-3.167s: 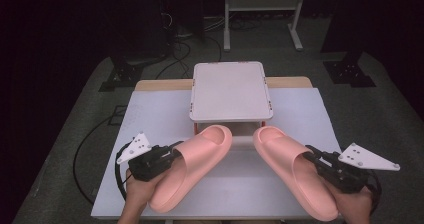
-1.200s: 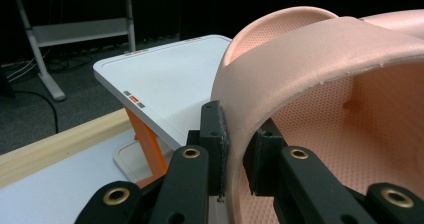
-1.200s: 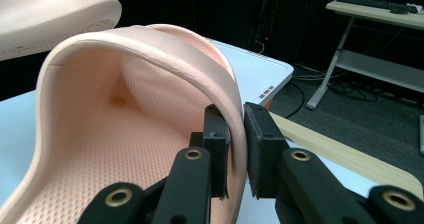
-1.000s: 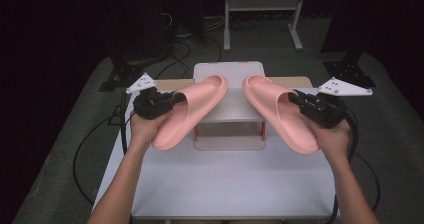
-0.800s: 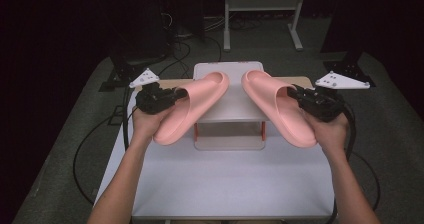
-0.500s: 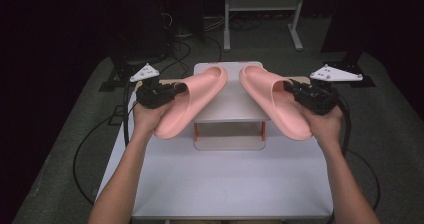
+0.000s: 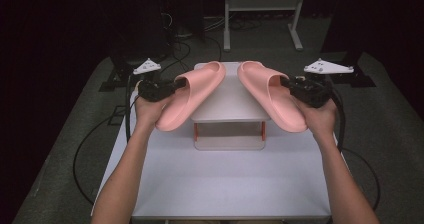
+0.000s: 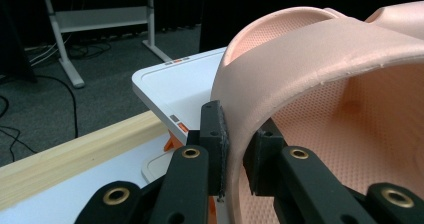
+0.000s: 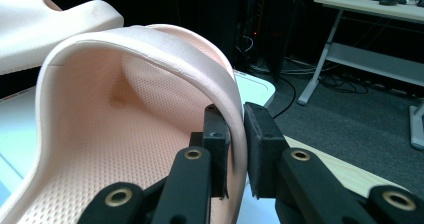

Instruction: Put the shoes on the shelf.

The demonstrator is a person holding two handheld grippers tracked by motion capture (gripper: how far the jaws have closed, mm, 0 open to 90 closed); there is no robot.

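While the person holds both arms out over the table (image 7: 165, 184), each hand carries one pink slipper in the air. The left gripper (image 7: 172, 87) pinches the left slipper (image 7: 192, 99) and the right gripper (image 7: 289, 85) pinches the right slipper (image 7: 272, 101). Both slippers hang above the small white shelf (image 7: 227, 96) that stands at the far side of the table, with their toes pointing away from the person and in toward each other.

In the left gripper view, the two black jaws press on the thin side edge of the strap of the left slipper (image 8: 320, 59). In the right gripper view, the jaws squeeze the strap edge of the right slipper (image 9: 150, 84) the same way.

I think these slippers are light and squishy, like foam. They bend a bit but spring back. They will not break if they fall. The skin has tiny bumps, so it is not very slippery. The strap edge is a good place to grab, because it is thin enough to fit between the jaws.

The shelf has a flat top and a lower level, and both look bare
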